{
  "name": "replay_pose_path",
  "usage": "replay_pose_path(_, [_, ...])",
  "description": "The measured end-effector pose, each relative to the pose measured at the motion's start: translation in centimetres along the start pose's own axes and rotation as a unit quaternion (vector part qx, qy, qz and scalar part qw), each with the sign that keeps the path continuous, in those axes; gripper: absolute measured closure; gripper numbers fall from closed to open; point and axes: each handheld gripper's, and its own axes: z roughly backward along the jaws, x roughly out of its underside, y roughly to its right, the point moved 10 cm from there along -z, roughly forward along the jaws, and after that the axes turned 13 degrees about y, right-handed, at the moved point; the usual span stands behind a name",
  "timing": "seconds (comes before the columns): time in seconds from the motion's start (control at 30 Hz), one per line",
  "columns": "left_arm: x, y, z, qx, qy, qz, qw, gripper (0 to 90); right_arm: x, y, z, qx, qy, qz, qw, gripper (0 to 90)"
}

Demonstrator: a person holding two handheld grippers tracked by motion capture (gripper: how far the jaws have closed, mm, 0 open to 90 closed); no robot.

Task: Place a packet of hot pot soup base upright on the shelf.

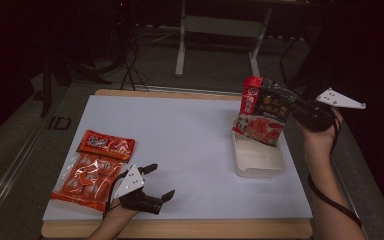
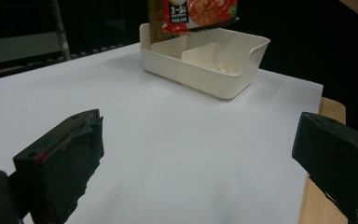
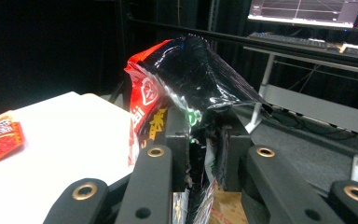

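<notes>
My right gripper is shut on the edge of a red and black food packet and holds it upright above the far end of a cream divided tray. In the right gripper view the crumpled packet is pinched between the two jaws. The packet's lower edge hangs just over the tray in the left gripper view. My left gripper rests low at the near left of the white sheet, open, with nothing between its fingers.
Two packets lie at the left of the white sheet: a red flat one and a clear bag of orange pieces just left of my left gripper. The wooden table edge runs along the front. Metal desk legs stand beyond.
</notes>
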Motion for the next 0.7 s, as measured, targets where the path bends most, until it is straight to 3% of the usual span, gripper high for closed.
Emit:
replay_pose_path(0.13, [0.0,0.0,0.1,-0.002,0.006,0.004,1.0000,2.7,0.6,0.7,-0.4,0.004,-0.003,0.005,1.0000,77.9])
replay_pose_path(0.23, [0.1,0.3,0.1,0.016,0.009,0.017,0.9997,4.0,1.1,1.2,-0.8,0.011,-0.007,0.014,0.9998,77.8])
replay_pose_path(0.43, [0.1,0.5,0.1,0.018,0.008,0.017,0.9997,5.6,2.0,1.6,-1.6,0.003,-0.013,0.020,0.9997,77.8])
replay_pose_path(0.57, [0.0,0.5,0.1,0.026,0.014,0.034,0.9990,5.1,2.6,1.8,-2.0,0.001,-0.019,0.024,0.9995,77.8])
replay_pose_path(0.7, [0.2,0.5,0.1,0.025,0.010,0.033,0.9991,4.5,3.3,2.0,-2.3,0.001,-0.026,0.031,0.9992,77.8])
